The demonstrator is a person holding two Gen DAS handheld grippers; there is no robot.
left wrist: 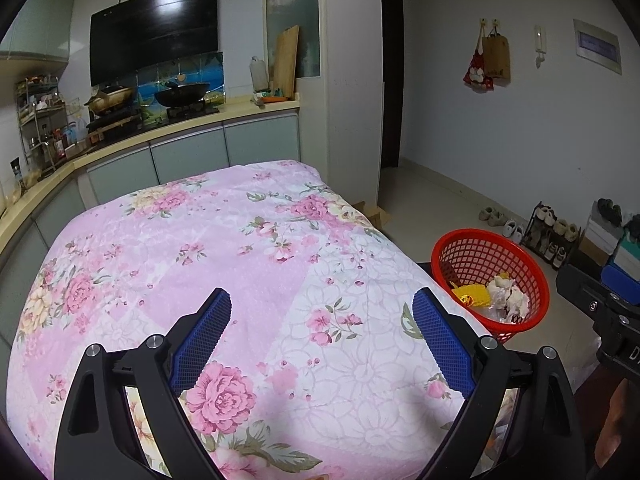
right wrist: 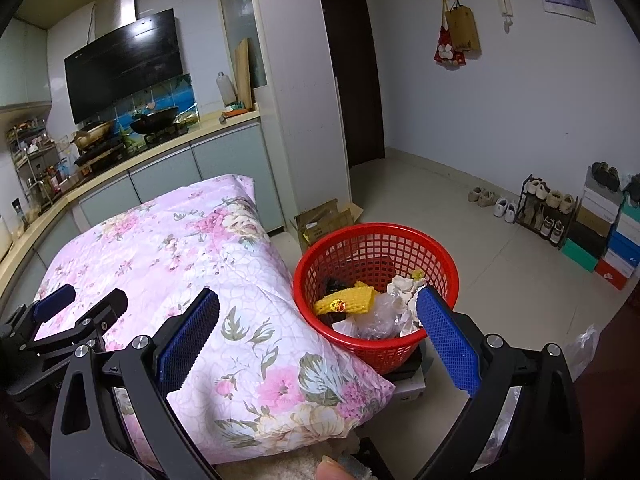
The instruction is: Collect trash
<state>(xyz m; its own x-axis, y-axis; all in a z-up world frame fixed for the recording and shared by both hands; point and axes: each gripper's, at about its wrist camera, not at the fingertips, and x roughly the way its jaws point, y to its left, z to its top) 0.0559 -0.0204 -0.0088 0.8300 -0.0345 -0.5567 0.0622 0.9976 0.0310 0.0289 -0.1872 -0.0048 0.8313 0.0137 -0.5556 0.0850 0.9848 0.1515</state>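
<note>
We hold the left gripper (left wrist: 322, 332) over a quilted pink floral cover (left wrist: 224, 248), its fingers spread wide with nothing between them; the blue pads (left wrist: 200, 344) are ribbed in a fine diamond mesh on black angular arms. The right gripper (right wrist: 318, 336) is likewise spread and empty, its right-hand pad (right wrist: 448, 340) overlapping the near rim of the basket in that view — whether it touches, we cannot tell.

The red plastic basket (right wrist: 376, 354) is round, with a lattice wall, and sits just beside the cover's right edge on a low platform. Inside lie the trash items: a yellow foam net (right wrist: 352, 298) with a round sticker, crumpled white paper (right wrist: 402, 290) and clear plastic film (right wrist: 376, 316).

Farther off, we see a flattened cardboard box (right wrist: 324, 216) on the tiled floor, then a kitchen counter (left wrist: 168, 130) with a dark wok (left wrist: 182, 94), and a shoe rack (right wrist: 540, 212) by the far wall.
</note>
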